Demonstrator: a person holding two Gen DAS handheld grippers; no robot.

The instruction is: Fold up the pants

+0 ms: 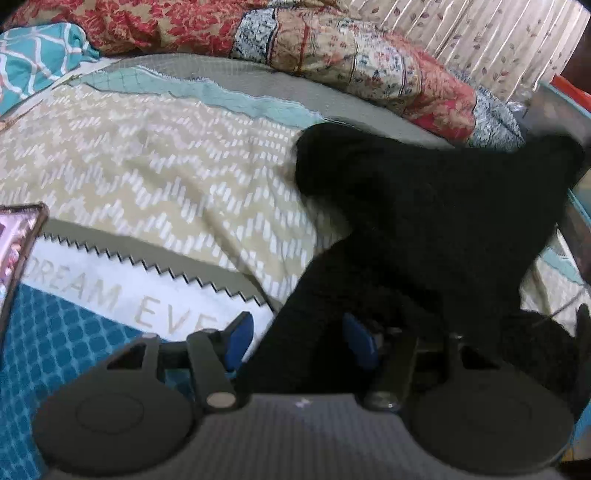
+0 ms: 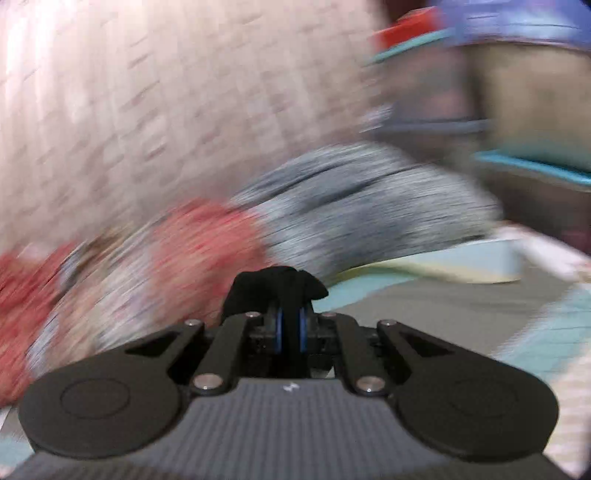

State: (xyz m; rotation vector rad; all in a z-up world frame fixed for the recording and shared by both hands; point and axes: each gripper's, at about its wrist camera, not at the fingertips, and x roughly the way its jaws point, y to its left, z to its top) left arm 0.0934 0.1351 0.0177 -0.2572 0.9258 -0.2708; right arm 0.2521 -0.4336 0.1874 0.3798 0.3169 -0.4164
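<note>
The black pants (image 1: 424,221) lie bunched on the patterned bedspread (image 1: 147,166) at the right in the left wrist view. One stretch of the fabric runs down between the blue pads of my left gripper (image 1: 299,338), whose jaws stand wide apart around it. My right gripper (image 2: 290,325) is shut on a fold of the black pants (image 2: 273,288), which sticks up above its blue pads. The right wrist view is heavily blurred by motion.
A red floral quilt (image 1: 332,55) is piled along the far side of the bed, before a pleated curtain (image 1: 480,33). A teal cloth (image 1: 33,55) lies at the far left. A phone (image 1: 18,240) rests at the left edge. A teal frame (image 2: 535,166) stands at the right.
</note>
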